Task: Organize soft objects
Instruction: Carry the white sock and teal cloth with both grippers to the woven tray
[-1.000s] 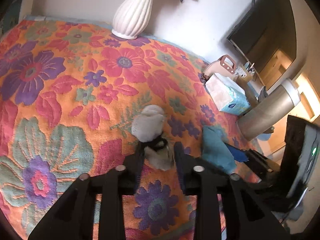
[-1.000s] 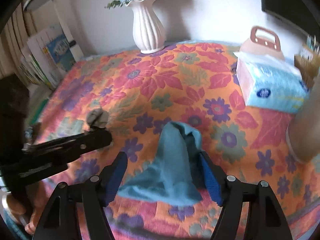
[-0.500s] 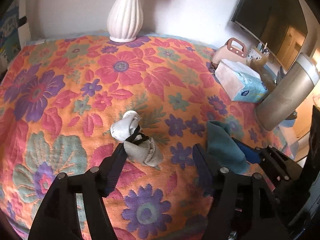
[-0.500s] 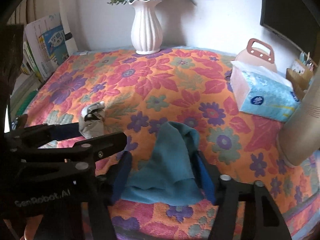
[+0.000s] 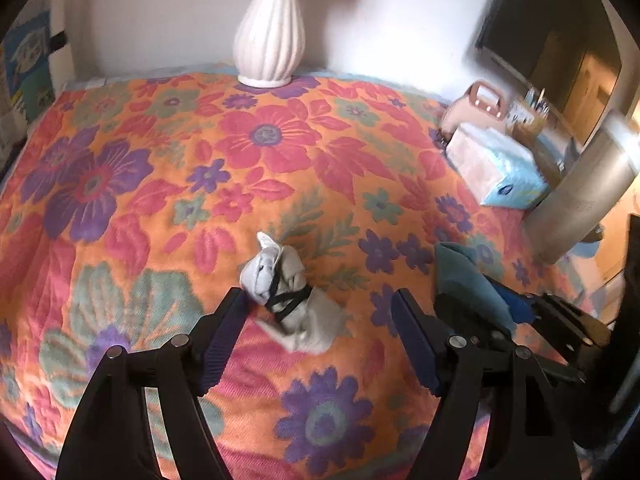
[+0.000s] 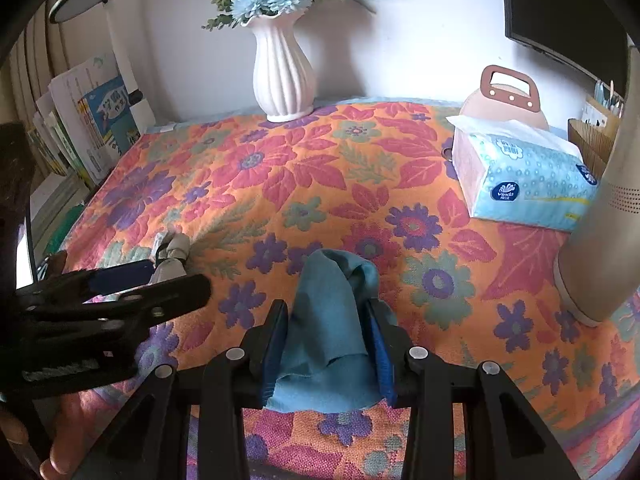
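Observation:
A grey-white sock bundle tied with a black band [image 5: 286, 294] lies on the floral cloth [image 5: 248, 148], just ahead of my left gripper [image 5: 320, 300], which is open with jaws wide apart and free of it. The bundle also shows in the right wrist view [image 6: 172, 254], beside the left gripper [image 6: 120, 292]. My right gripper [image 6: 326, 312] is shut on a teal cloth [image 6: 332, 316], bunched up between its blue pads. The teal cloth appears in the left wrist view [image 5: 464, 280] too.
A white ribbed vase with flowers [image 6: 282, 76] stands at the back by the wall. A tissue pack [image 6: 524, 176] and a pink handled item [image 6: 506, 94] sit at the right, beside a tall beige cylinder [image 6: 604, 240]. Books [image 6: 88, 120] stand at the left.
My left gripper has let go of the sock bundle, opened wide and drawn back. The bundle now rests on the cloth. My right gripper keeps its hold on the teal cloth.

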The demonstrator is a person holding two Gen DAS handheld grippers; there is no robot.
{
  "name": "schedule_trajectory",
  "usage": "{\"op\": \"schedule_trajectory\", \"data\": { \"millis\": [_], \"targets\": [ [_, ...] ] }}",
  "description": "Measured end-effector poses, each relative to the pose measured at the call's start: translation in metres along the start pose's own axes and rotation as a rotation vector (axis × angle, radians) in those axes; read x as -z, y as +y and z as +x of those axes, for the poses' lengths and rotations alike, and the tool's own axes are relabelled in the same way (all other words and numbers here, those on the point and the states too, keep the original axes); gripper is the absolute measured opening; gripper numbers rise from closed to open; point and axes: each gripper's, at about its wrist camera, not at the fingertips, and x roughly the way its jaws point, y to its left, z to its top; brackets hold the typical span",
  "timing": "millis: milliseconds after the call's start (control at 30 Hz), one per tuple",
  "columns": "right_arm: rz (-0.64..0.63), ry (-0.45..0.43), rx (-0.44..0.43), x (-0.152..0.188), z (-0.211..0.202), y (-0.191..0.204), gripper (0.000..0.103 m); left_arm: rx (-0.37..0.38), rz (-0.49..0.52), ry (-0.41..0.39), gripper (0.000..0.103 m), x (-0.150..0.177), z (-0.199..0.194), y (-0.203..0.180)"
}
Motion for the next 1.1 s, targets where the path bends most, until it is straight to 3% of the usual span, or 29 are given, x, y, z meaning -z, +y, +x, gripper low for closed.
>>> {"op": "schedule_trajectory", "data": {
  "millis": [33, 67, 133, 167, 267, 433, 600, 867, 1100],
  "targets": [
    [0.003, 0.003, -0.004, 0.0, 0.0, -0.001, 0.038, -0.019, -0.006, -0.001, 0.062, -0.001, 0.001, 0.0],
    [0.003, 0.0, -0.006, 0.0, 0.0, -0.001, 0.038, -0.049, -0.013, -0.008, 0.044, -0.001, 0.001, 0.0],
    [-0.002, -0.002, -0.003, 0.0, -0.001, -0.001, 0.034, -0.084, 0.001, -0.014, 0.022, 0.0, -0.001, 0.001],
    [-0.009, -0.005, -0.003, 0.001, -0.002, 0.0, 0.025, -0.064, 0.002, -0.015, 0.022, 0.001, -0.003, 0.003],
    [-0.063, -0.019, -0.017, 0.007, -0.009, 0.002, 0.016, -0.009, -0.012, -0.028, 0.022, 0.007, -0.013, 0.005],
    [0.011, -0.037, -0.112, 0.012, -0.033, -0.023, 0.014, 0.114, 0.057, -0.045, 0.022, 0.012, -0.025, -0.029],
    [0.052, -0.096, -0.116, 0.013, -0.08, -0.058, 0.014, 0.249, 0.19, -0.064, 0.023, 0.012, -0.037, -0.085],
    [0.177, -0.148, 0.007, 0.035, -0.157, -0.15, 0.014, 0.467, 0.302, -0.045, 0.023, 0.007, -0.045, -0.175],
    [0.265, -0.21, 0.118, 0.046, -0.201, -0.216, 0.014, 0.529, 0.417, -0.047, 0.023, -0.006, -0.045, -0.25]
  ]
}}
